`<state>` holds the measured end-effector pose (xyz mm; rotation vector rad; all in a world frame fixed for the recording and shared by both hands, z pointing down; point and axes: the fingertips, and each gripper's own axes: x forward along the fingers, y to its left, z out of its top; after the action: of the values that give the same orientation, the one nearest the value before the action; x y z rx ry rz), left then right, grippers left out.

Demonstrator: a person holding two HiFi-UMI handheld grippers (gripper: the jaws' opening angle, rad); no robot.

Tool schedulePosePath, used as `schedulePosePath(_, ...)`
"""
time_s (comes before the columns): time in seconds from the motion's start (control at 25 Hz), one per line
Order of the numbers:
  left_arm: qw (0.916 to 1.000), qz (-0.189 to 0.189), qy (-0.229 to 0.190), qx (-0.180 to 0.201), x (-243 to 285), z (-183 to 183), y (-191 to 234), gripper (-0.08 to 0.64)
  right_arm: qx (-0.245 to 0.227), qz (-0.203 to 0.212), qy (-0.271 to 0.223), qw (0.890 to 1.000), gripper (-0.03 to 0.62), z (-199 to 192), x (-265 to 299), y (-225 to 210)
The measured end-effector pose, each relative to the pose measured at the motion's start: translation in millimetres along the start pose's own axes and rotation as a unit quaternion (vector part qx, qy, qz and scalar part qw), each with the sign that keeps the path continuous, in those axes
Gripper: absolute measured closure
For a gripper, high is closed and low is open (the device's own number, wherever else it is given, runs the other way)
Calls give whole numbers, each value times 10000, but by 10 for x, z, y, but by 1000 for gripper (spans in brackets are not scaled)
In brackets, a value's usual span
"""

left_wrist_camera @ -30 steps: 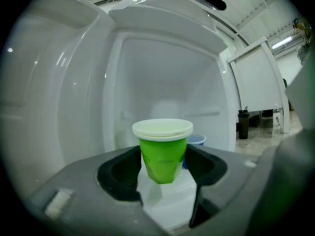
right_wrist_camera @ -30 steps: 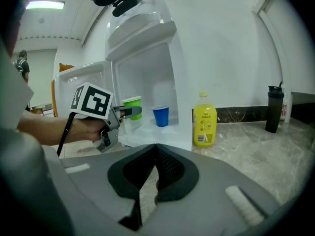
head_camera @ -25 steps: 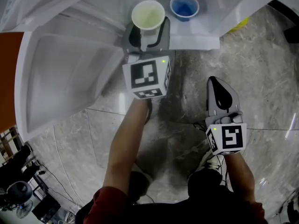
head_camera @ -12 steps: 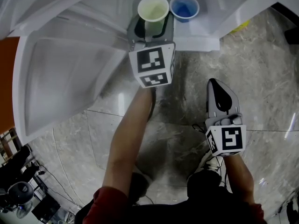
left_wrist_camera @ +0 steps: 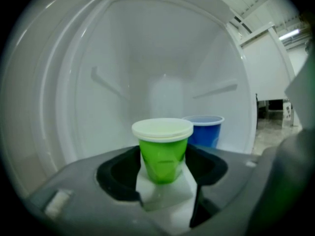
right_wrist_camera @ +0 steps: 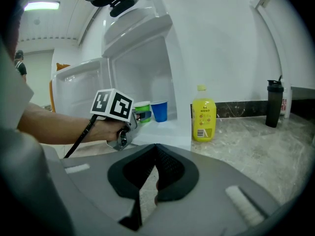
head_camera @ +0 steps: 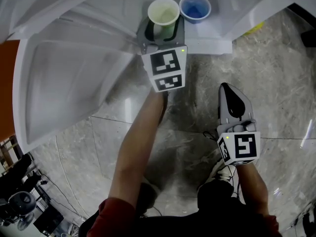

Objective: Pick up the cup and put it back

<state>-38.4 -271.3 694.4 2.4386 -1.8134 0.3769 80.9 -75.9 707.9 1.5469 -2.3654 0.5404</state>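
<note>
The left gripper is pinching a green cup between its fingers, just beside a blue cup inside a white fridge. The right gripper is hanging apart, its fingers pressed together on nothing.

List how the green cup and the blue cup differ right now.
Colour: the green cup has green walls and a pale rim; the blue cup is blue.
Hold: the green cup sits gripped in the left gripper; the blue cup stands free.
Place: seen along that gripper, the green cup is nearer, and the blue cup is behind it to the right.
Shared: both are upright and open-topped, inside the white compartment.
</note>
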Motion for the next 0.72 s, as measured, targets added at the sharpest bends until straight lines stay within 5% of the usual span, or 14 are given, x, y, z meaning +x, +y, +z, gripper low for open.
schedulePosePath(0.72, 9998, -31, -53, -192, -133, -5, -15, 224, -26, 12, -5, 10000, 594, 22, -26, 28)
